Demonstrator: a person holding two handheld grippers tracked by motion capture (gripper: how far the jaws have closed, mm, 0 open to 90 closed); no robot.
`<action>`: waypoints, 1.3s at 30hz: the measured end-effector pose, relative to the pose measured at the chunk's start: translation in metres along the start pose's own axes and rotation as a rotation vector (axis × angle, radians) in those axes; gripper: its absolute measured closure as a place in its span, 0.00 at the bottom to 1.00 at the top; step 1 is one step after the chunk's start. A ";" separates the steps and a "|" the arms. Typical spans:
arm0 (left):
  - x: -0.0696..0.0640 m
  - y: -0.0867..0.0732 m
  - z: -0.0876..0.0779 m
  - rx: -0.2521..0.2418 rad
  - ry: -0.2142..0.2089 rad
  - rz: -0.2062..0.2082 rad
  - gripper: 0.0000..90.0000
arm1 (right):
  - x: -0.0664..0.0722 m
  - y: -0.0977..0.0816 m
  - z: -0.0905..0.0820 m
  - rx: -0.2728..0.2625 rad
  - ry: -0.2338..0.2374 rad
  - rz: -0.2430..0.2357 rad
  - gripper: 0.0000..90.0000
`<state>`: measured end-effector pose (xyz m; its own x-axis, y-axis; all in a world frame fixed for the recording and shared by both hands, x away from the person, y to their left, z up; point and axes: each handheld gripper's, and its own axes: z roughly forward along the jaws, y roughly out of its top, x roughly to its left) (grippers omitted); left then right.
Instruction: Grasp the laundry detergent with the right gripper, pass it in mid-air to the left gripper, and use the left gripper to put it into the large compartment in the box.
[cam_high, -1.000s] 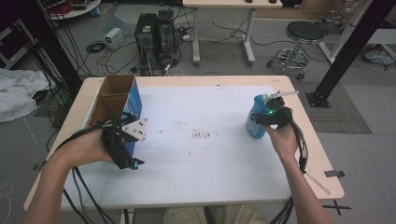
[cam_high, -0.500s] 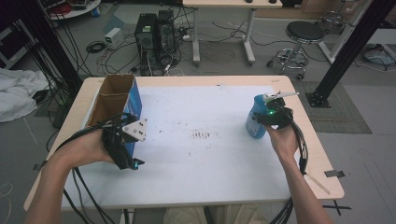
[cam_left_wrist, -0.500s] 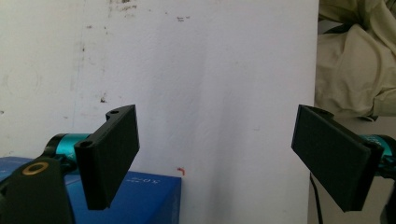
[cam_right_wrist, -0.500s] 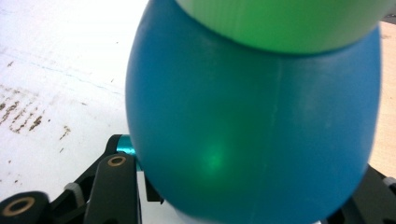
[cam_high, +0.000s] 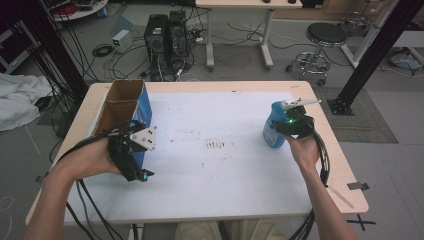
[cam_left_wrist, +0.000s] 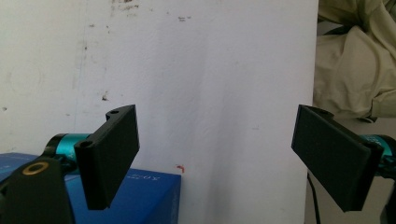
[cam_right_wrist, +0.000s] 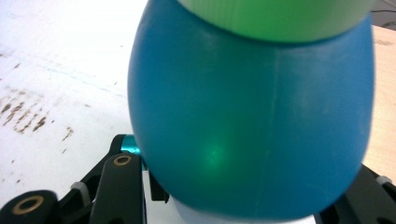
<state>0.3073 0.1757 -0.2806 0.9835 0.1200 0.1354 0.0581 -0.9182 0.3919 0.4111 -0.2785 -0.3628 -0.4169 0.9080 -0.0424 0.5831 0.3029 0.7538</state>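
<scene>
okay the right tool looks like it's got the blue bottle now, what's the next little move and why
Probably lift the blue bottle slightly straight up. The right tool has just been closing and its jaws now hug the bottle's body, which stands upright on the white mat. The left tool waits open beside the open-topped blue box, likely the destination.

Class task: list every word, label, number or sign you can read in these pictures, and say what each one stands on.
Nothing reads whole.
Blue box: faint pale print on its top face in the left gripper view, too blurred to read.
White table cover: a small red mark near the box corner, not a legible sign.
Blue bottle: no print visible.
</scene>
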 end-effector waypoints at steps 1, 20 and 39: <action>0.000 0.001 -0.001 -0.001 -0.001 -0.009 0.17 | -0.001 0.000 0.000 0.000 0.012 -0.004 0.54; 0.033 0.067 -0.016 -0.022 -0.006 -0.014 0.17 | 0.050 0.052 -0.027 -0.027 0.477 -0.496 0.53; 0.060 0.150 0.019 -0.019 -0.091 -0.020 0.17 | 0.113 0.056 -0.014 -0.012 0.794 -0.747 0.53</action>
<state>0.3786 0.0375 -0.2313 0.9937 0.1030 0.0441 0.0760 -0.9085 0.4110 0.3869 -0.1635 -0.3156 -0.9970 0.0485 -0.0606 -0.0100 0.6937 0.7202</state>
